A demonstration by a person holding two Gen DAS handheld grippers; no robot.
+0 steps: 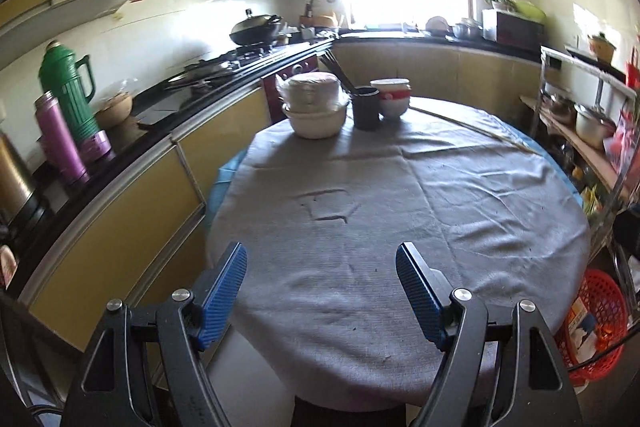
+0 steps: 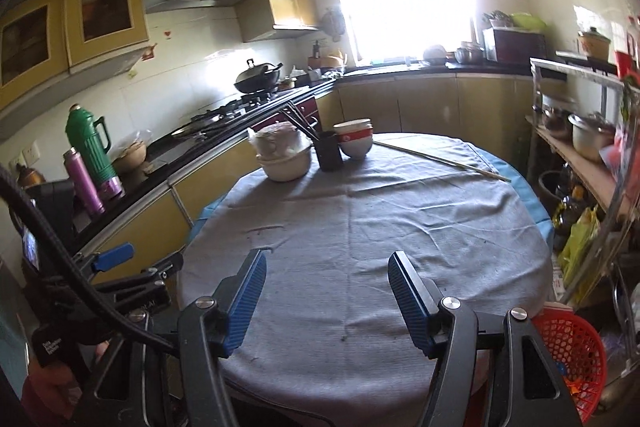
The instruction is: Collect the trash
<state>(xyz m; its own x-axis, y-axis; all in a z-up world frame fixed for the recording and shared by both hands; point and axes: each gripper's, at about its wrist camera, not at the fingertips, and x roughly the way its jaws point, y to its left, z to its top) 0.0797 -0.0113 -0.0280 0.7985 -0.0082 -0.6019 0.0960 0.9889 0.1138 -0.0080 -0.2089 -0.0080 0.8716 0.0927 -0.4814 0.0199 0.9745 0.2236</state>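
Note:
A round table under a grey cloth [image 1: 380, 211] [image 2: 360, 227] fills both views. My left gripper [image 1: 322, 255] is open and empty above the table's near edge. My right gripper [image 2: 327, 263] is open and empty above the near edge too. The left gripper also shows at the left of the right wrist view [image 2: 116, 257]. A red mesh basket [image 1: 596, 323] [image 2: 568, 359] holding paper scraps stands on the floor to the right of the table. No loose trash shows on the cloth.
At the table's far side stand stacked cream bowls [image 1: 316, 107] [image 2: 284, 155], a dark chopstick holder [image 1: 366, 107] [image 2: 329, 149], a red-banded bowl [image 1: 392, 97] [image 2: 355, 141] and a thin stick [image 1: 476, 129] [image 2: 440, 159]. Counter with flasks [image 1: 70, 99] on the left; shelf rack [image 1: 580, 123] on the right.

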